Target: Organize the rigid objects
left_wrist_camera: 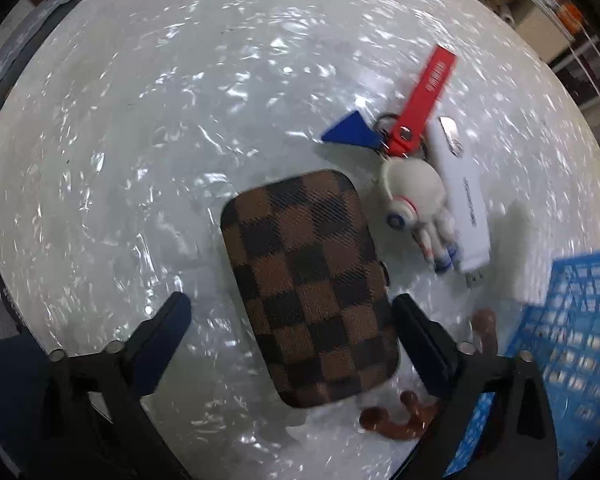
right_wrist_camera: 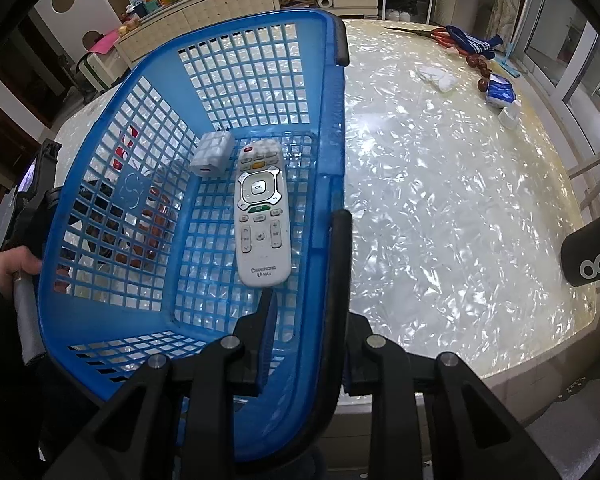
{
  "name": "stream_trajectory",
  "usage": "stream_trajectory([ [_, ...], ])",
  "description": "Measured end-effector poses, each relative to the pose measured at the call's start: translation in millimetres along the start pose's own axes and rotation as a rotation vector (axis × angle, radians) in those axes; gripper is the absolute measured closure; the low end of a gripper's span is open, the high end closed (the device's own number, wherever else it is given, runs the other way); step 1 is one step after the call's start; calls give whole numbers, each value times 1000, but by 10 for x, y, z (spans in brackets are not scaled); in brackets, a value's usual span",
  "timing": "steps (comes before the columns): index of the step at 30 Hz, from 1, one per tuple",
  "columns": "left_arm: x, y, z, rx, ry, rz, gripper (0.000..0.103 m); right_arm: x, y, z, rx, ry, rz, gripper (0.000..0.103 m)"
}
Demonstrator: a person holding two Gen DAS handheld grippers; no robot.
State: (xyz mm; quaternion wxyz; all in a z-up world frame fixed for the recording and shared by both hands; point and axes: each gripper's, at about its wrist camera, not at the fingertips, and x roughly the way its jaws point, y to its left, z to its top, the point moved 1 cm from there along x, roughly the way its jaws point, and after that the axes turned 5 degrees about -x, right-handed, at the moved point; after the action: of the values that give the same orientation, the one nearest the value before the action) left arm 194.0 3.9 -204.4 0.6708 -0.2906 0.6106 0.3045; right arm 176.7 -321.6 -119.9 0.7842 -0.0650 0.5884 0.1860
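**Basket partly filled, table not yet cleared**

Two things already lie in the blue basket (right_wrist_camera: 204,92) — a white remote (right_wrist_camera: 260,212) and a small grey charger (right_wrist_camera: 213,154) beside it. Judging by that, the sorting is under way but far from done.

The left view shows what is left near the basket: a checked case (left_wrist_camera: 312,284), an astronaut keyring (left_wrist_camera: 418,204) with a red strap, a white stick (left_wrist_camera: 462,200) touching it, a blue triangle (left_wrist_camera: 350,130) and a brown hook-shaped piece (left_wrist_camera: 396,420). The left gripper (left_wrist_camera: 292,316) points down with jaws spread either side of the case, pads not pressing it — likely the next pick.

Only the right view shows the basket's contents, and the right gripper (right_wrist_camera: 306,256) pinching the basket's side wall, one finger inside and one outside. It also shows more clutter at the table's far edge.
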Motion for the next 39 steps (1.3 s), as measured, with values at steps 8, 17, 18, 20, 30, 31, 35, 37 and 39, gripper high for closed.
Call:
stream_trajectory([
  [8,-179,-35,-223,182,7,-153,31,-69,24,-28,12,-2,-31,78],
  [17,-460,418,-70,283,-81,-259,33,-79,62,-28,36,11,-95,78],
  [18,-537,426,-59,303,-108,-267,33,-80,66,-28,39,13,-101,78],
  [20,-606,497,-50,339,-147,-273,34,-95,73,-39,46,16,-108,78],
  [30,-665,457,60,420,-77,-370,85,-120,121,-52,69,24,-126,78],
  [31,-658,470,62,416,-72,-373,85,-121,123,-54,69,25,-126,78],
  [35,-618,600,65,412,-52,-371,87,-124,121,-55,68,23,-125,78],
  [37,-541,582,59,411,-39,-371,97,-117,116,-57,70,21,-118,78],
  [39,-473,560,43,405,-14,-395,101,-105,109,-55,75,20,-110,78],
])
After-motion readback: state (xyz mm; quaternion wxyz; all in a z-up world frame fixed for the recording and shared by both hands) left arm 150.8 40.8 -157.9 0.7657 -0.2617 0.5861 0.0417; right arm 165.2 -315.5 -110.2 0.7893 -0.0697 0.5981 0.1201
